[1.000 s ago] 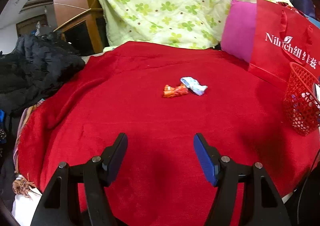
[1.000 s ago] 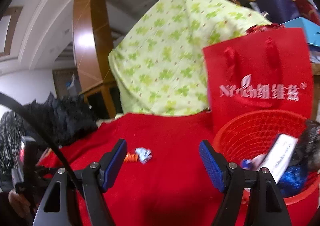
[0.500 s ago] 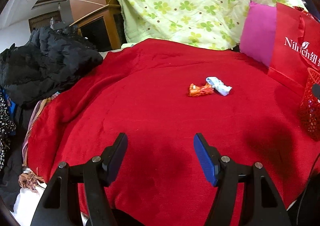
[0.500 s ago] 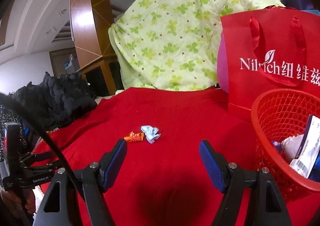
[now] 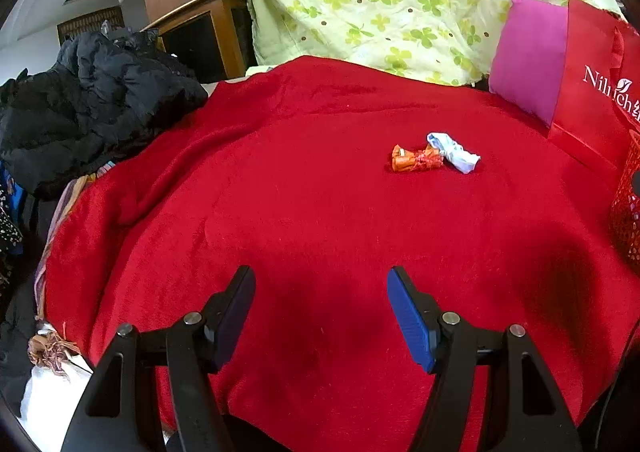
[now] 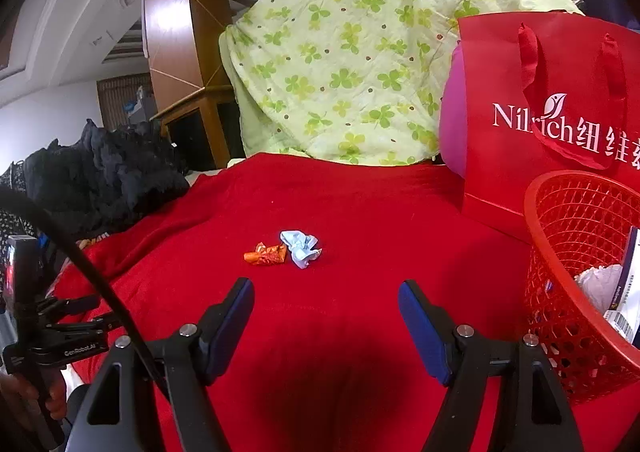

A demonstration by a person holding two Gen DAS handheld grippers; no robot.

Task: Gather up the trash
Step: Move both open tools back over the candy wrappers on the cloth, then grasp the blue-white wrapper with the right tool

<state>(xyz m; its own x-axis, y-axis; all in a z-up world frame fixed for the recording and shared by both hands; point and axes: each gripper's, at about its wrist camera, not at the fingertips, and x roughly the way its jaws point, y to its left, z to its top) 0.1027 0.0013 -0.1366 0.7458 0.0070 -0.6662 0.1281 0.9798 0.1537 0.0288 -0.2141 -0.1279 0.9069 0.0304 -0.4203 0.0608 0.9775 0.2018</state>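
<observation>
An orange crumpled wrapper and a light blue crumpled wrapper lie touching on the red blanket. They also show in the right wrist view, the orange wrapper left of the blue one. My left gripper is open and empty, well short of them. My right gripper is open and empty, just short of the wrappers. A red mesh basket holding paper trash stands at the right; its edge shows in the left wrist view.
A red paper bag and a pink cushion stand behind the basket. A green floral quilt is piled at the back. Black clothing lies at the left. The left gripper's body shows at the lower left of the right wrist view.
My right gripper has pulled away from the basket leftward toward the wrappers. My left gripper has swung left, so the wrappers and basket have shifted right in its view.
</observation>
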